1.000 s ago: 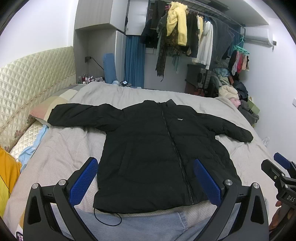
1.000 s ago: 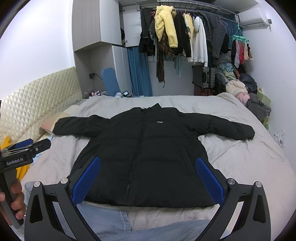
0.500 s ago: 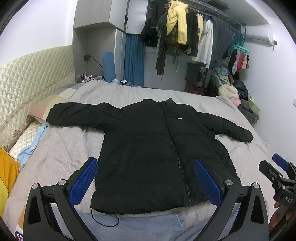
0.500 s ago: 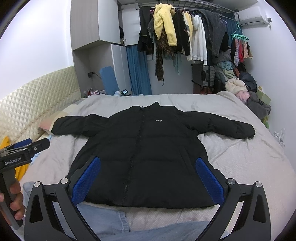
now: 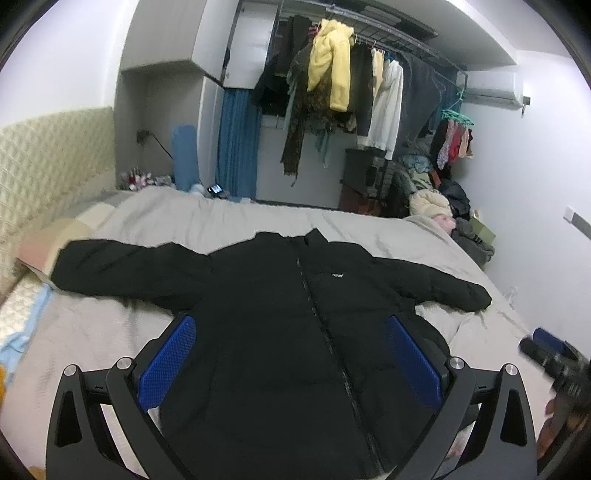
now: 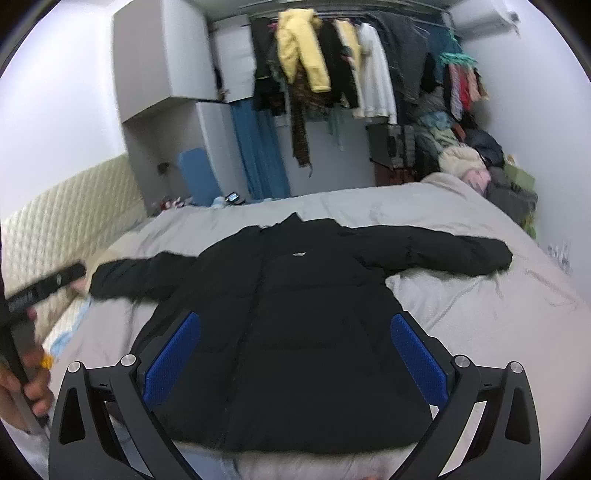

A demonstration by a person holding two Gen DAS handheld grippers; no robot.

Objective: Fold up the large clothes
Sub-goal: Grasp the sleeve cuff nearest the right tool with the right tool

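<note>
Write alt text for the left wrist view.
A black puffer jacket lies zipped and flat on a grey bed, sleeves spread wide. The open left tool hovers over its lower half; clothes hang on a rail behind.

White walls, quilted cream headboard, grey bed, packed clothes rail, air conditioner.

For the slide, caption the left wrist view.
Open left gripper above a black puffer jacket spread flat, sleeves out, on a grey bed.

Both tongs, left and right, have moved forward over the black jacket.
</note>
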